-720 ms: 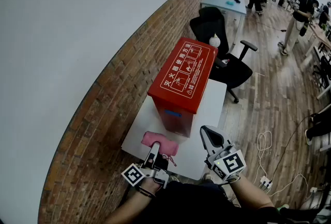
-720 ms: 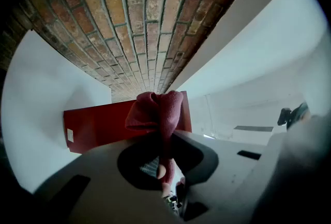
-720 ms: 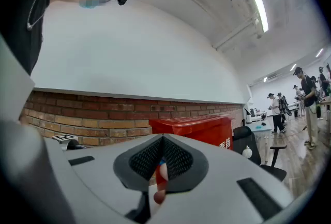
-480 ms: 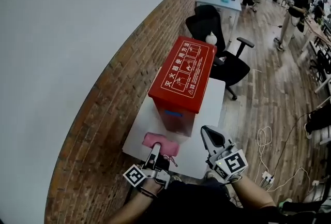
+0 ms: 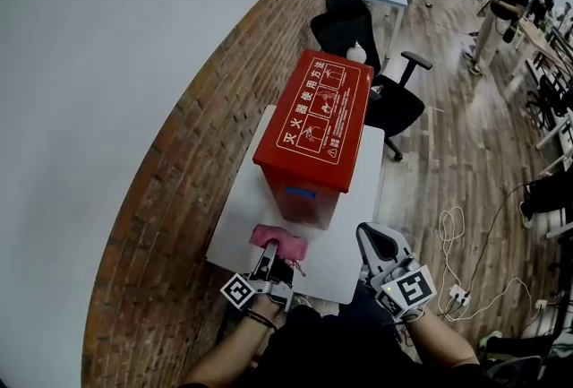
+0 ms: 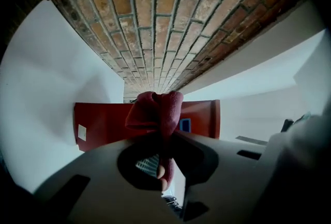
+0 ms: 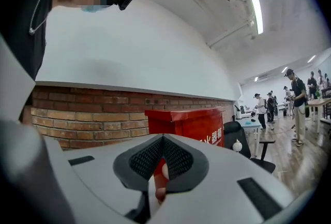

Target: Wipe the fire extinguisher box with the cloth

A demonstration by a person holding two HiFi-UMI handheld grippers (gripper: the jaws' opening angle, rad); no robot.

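Note:
The red fire extinguisher box stands upright on a white table, with white print on its top. A pink cloth is bunched near the table's front edge, just in front of the box. My left gripper is shut on the cloth; in the left gripper view the cloth bulges out of the left gripper with the box behind it. My right gripper hovers at the table's front right, shut and holding nothing. The right gripper view shows the right gripper facing the box.
A brick-and-white wall runs along the table's left side. A black office chair stands behind the table. Cables lie on the wooden floor to the right. Several people stand far back among desks.
The head view has shifted slightly, so the box and table sit a little higher and further left. Both grippers stay about where they were, the left one still gripping the cloth.

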